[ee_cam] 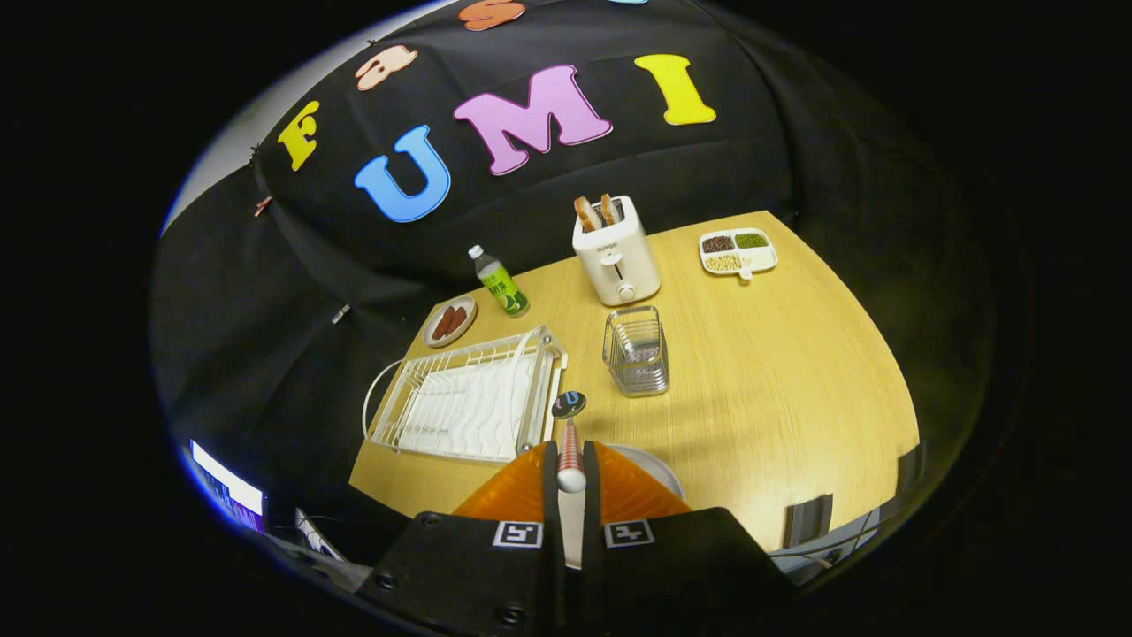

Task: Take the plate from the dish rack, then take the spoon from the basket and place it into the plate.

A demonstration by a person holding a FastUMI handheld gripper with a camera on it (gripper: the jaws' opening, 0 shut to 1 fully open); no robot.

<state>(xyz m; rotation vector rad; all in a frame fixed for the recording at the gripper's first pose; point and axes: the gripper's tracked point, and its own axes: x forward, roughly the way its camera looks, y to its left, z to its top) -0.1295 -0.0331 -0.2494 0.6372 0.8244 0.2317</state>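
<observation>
My gripper (570, 464) is shut on a spoon (569, 433) with a striped red-and-white handle; its shiny bowl points forward, beyond the fingertips. The spoon hangs high above the wooden table (778, 398). Directly below the fingers lies the white plate (659, 469), mostly hidden by them, with its rim showing to the right. The white wire dish rack (469, 402) stands to the left of the spoon, with nothing in it. The clear wire basket (637, 351) stands beyond the spoon, slightly right, and holds nothing.
A white toaster (617, 252) with two bread slices stands behind the basket. A green-labelled bottle (500, 283) and a small dish of sausages (449, 321) lie behind the rack. A divided tray of beans (738, 251) sits at the far right corner.
</observation>
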